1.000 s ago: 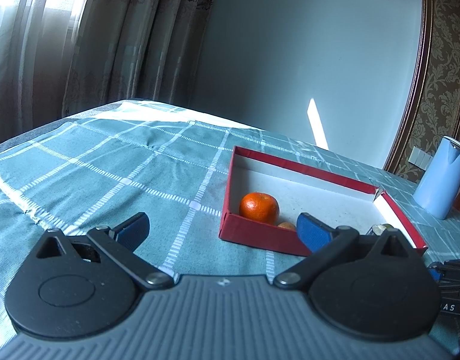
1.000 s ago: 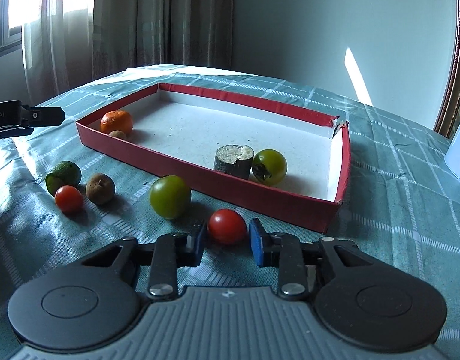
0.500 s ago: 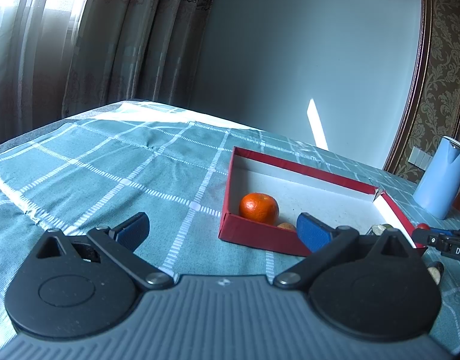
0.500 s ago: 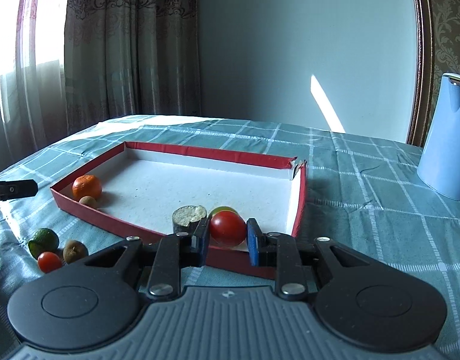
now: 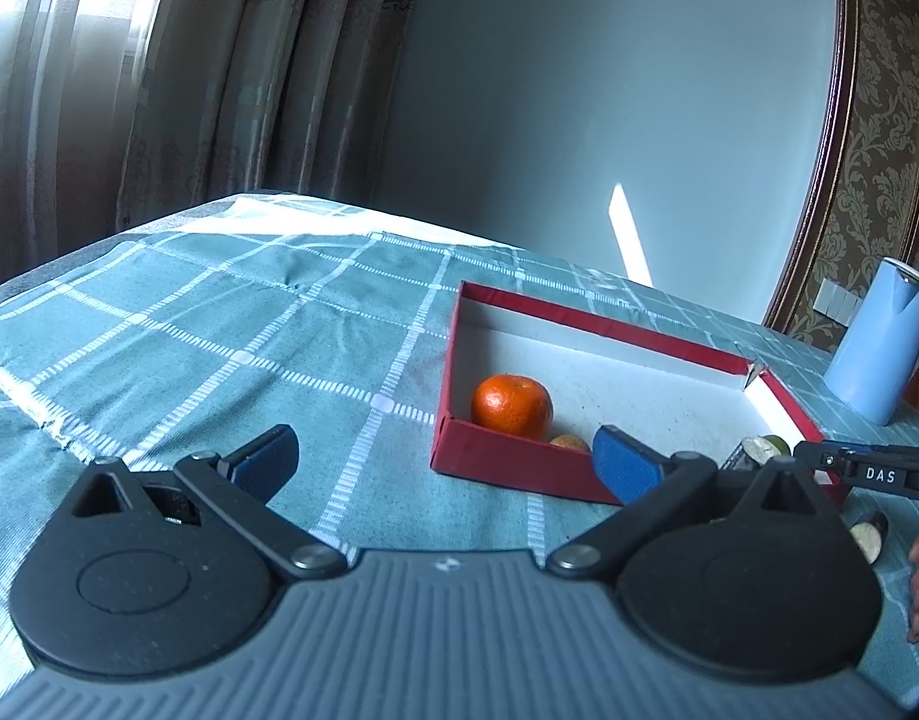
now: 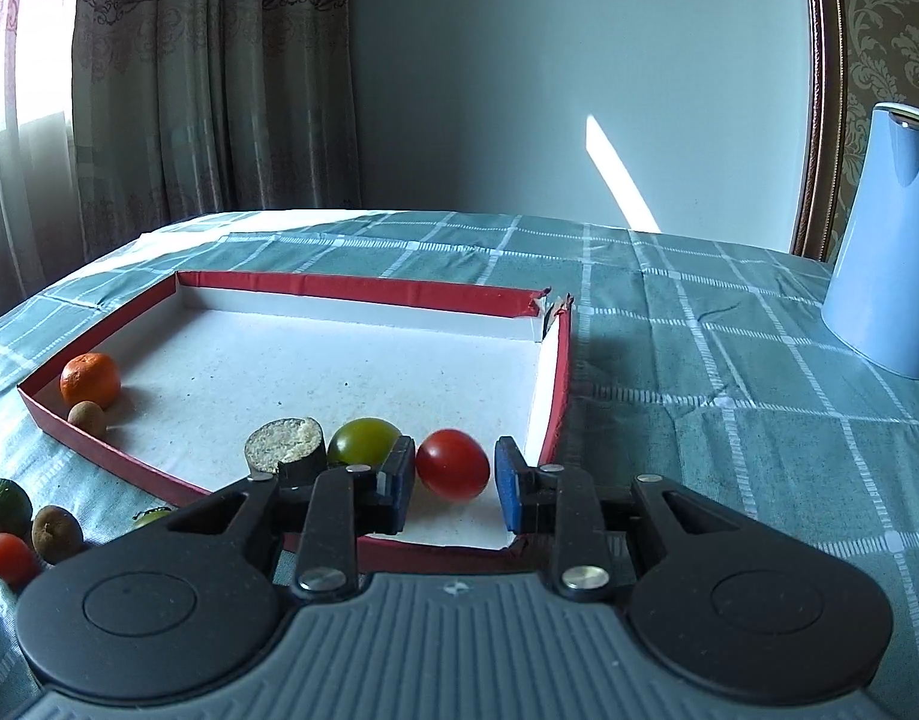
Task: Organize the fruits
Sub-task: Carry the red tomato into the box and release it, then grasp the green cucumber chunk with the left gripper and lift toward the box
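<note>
Right claw (image 6: 452, 483) just been opening, pads clear of red tomato (image 6: 452, 464) between them inside red tray (image 6: 560, 384); left claw (image 5: 441, 459) wide, empty over worktop (image 5: 219, 330).

Blue jug (image 6: 885, 246) on checked tablecloth (image 6: 729, 372)

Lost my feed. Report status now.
Left gripper open, empty. Right gripper jaws just opened, red tomato loose between them over red tray. Nothing blocking.
</note>
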### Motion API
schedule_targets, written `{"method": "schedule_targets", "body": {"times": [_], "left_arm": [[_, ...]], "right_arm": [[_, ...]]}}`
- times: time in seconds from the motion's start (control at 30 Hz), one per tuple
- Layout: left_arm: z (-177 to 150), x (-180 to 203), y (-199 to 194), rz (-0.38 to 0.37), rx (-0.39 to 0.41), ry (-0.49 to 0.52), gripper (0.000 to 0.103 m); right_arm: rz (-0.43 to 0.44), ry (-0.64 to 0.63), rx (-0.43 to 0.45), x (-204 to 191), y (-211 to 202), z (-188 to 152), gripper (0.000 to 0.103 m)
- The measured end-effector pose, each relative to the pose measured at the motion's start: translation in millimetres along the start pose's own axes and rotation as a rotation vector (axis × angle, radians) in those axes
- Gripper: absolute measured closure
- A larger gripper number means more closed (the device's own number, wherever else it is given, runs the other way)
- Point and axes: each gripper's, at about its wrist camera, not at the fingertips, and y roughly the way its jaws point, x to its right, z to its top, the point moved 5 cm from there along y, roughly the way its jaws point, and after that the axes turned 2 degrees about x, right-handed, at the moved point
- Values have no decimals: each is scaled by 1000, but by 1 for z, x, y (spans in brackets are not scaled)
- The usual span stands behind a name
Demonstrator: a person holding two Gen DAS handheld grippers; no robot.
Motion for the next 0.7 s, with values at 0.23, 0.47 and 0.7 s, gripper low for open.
{"method": "schedule_targets", "body": {"times": [0.23, 0.47, 0.7], "left_arm": [[0, 1, -4, -26, -11, 19, 0], [-19, 36, -24, -63, 18, 516, 0], [-37, 52, -19, -165, -31, 714, 16]], "right_arm": [[18, 95, 102, 18, -15, 6, 54], [2, 194, 116, 38, -16, 8, 36], [3, 208, 120, 39, -18, 8, 36]]}}
